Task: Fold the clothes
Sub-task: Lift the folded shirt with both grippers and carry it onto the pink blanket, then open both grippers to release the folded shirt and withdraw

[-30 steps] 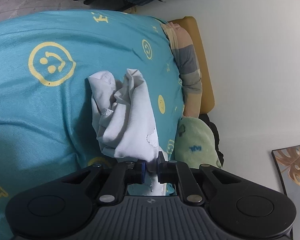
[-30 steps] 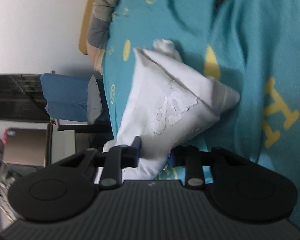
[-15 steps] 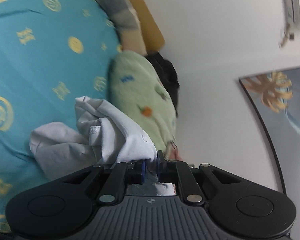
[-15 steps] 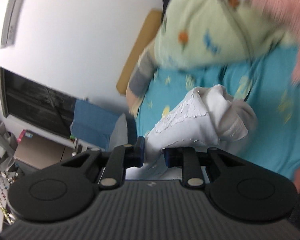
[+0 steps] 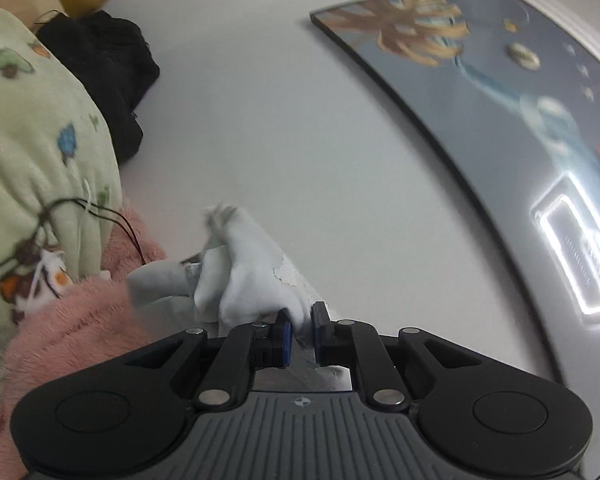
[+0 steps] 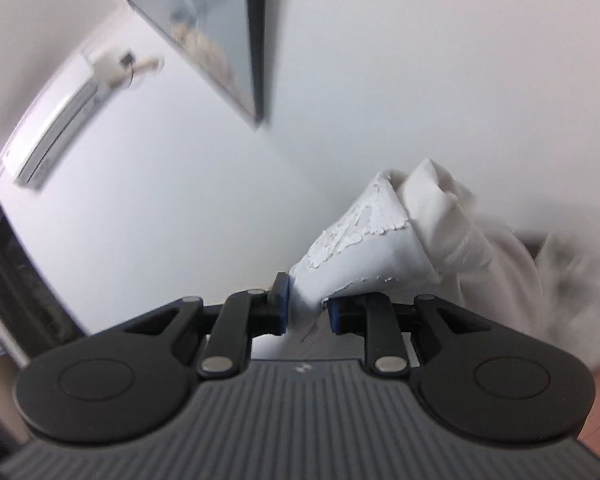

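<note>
Left wrist view: left gripper [image 5: 299, 330] clamped narrow on an edge of the white garment [image 5: 256, 276], fabric pinched between the blue pads [image 5: 285, 336]. Garment is bunched, lifted in front of the white wall [image 5: 280, 120]; long axis runs from the jaws up and to the far left, free end pointing far left, blurred at the tip. A cracked white print patch sits near the pinch. Left of it: pink fuzzy fabric [image 5: 68, 332], a pale green patterned blanket [image 5: 40, 140], a black cloth [image 5: 108, 76] further back. Framed picture [image 5: 500, 92] on the wall at right.

Right wrist view: right gripper [image 6: 306, 308] holding another edge of the white garment [image 6: 380, 248], jaws a bit wider apart, cloth filling the gap. Here the garment rises from the jaws up and to the right, bunched end pointing far right, then trailing off blurred at the right edge. Cracked print faces the camera. Behind: white wall, framed picture [image 6: 220, 32] at top, air conditioner [image 6: 56, 128] far left.
</note>
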Demonstrator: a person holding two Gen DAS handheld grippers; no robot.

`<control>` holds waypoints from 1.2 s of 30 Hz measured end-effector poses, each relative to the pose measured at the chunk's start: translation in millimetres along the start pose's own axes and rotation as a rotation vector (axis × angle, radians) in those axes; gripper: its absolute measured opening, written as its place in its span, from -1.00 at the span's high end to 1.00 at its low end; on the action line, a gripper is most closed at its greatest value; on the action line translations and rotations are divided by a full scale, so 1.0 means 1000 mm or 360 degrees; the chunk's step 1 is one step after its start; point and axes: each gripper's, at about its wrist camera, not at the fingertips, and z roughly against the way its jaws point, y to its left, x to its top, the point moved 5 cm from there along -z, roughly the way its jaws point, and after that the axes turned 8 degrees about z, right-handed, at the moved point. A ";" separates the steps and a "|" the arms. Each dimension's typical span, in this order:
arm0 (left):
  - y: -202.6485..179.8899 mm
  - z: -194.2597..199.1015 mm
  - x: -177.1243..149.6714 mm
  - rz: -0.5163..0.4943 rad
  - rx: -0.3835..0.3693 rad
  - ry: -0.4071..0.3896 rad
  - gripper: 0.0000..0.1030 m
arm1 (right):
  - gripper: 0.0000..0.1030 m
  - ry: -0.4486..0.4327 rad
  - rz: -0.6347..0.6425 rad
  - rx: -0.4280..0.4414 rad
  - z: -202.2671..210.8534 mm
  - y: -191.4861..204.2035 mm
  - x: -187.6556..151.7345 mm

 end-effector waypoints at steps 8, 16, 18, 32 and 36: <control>0.077 -0.021 -0.091 -0.0155 0.0251 0.0256 0.79 | 0.56 0.0302 -0.0057 -0.0289 0.046 -0.095 -0.105; 0.066 0.007 -0.100 -0.0379 0.0407 0.0250 0.42 | 0.52 0.0443 -0.0010 -0.0418 0.058 -0.088 -0.137; 0.050 0.017 -0.098 -0.0427 0.0420 0.0227 0.09 | 0.52 0.0490 0.0041 -0.0478 0.062 -0.079 -0.131; -0.060 0.155 -0.162 -0.1039 0.0443 -0.0034 -0.96 | -0.61 0.0297 0.0475 -0.0366 0.160 0.013 -0.109; -0.070 0.195 -0.187 -0.1159 0.0408 -0.0109 -0.97 | -0.61 0.0245 0.0608 -0.0329 0.183 0.035 -0.123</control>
